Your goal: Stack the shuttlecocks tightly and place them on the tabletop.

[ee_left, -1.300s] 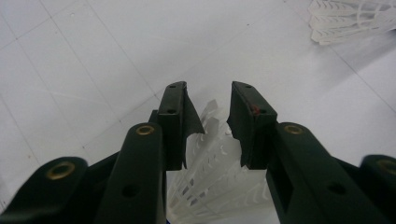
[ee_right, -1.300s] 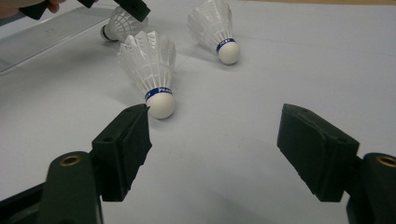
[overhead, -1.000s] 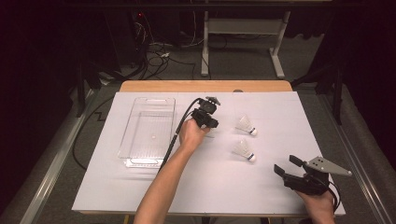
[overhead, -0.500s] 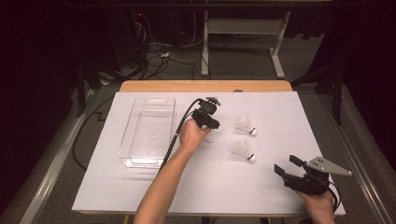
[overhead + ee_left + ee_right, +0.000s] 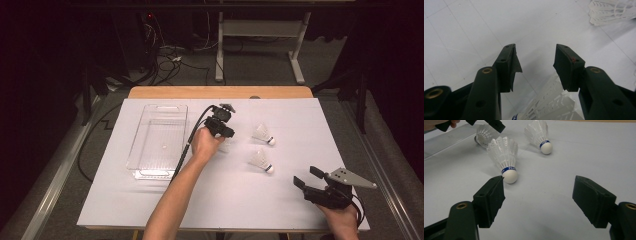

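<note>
Three white feather shuttlecocks lie on the white table. One shuttlecock [image 5: 226,146] [image 5: 549,102] lies just under my left gripper [image 5: 227,134] [image 5: 536,62], whose jaws stand apart; they have widened within the last second and the pads do not press on it. Two more lie to the right, a nearer shuttlecock [image 5: 261,160] [image 5: 505,157] and a farther shuttlecock [image 5: 262,134] [image 5: 537,132]. My right gripper [image 5: 307,176] [image 5: 537,195] rests open near the front right corner, pointing at the nearer one, with nothing between its jaws.
A clear plastic tray [image 5: 150,165] stands left of the left hand. The left gripper's cable [image 5: 192,135] runs along the tray's right side. A wooden table edge [image 5: 220,92] lies behind the white surface.
</note>
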